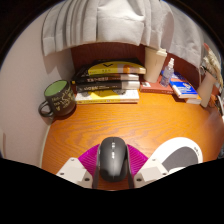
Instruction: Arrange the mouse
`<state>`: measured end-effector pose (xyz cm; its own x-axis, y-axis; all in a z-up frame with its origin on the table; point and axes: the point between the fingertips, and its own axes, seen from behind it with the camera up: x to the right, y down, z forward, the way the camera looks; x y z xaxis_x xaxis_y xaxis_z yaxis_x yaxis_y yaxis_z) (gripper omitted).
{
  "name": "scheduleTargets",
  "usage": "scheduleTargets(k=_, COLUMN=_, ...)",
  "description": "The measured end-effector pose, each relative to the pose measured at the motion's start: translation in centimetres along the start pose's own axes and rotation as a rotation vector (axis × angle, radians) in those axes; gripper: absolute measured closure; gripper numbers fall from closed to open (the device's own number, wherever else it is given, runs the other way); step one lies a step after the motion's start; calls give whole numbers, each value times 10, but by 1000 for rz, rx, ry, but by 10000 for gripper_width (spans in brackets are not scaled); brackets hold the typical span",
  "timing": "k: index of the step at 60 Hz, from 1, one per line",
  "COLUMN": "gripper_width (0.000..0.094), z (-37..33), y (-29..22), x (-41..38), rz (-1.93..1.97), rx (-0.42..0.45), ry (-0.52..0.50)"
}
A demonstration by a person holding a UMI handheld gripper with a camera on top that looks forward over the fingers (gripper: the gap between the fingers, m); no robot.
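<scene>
Gripped between the magenta-padded fingers of the tool (113, 172) sits a dark grey, rounded plastic computer mouse (113, 158), both pads pressing its sides just above the orange-brown wooden surface (110, 118). A white curved object (178, 153) lies just right of the fingers. Beyond stand a dark green mug (57, 98), a stack of books (108, 84) and a small bottle (167, 70). Because the shell is smooth and tapered, it could likely slip out forward if the hold slackens, or knock the white object if swung right.
</scene>
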<state>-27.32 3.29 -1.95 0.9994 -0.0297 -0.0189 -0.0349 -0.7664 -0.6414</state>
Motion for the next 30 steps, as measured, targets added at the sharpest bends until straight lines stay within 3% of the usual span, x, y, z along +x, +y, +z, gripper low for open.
scheduleTargets(k=5, gripper_width=585, z=1, y=-1, x=0, rz=-4, rx=-41, ry=-9)
scheduleTargets(k=16, gripper_width=587, z=-4, y=-14, x=-8, rz=1, rx=-81, ry=-78)
scheduleTargets(k=30, gripper_width=582, z=-123, y=-143, x=34, rz=-69, rx=203, ry=-109)
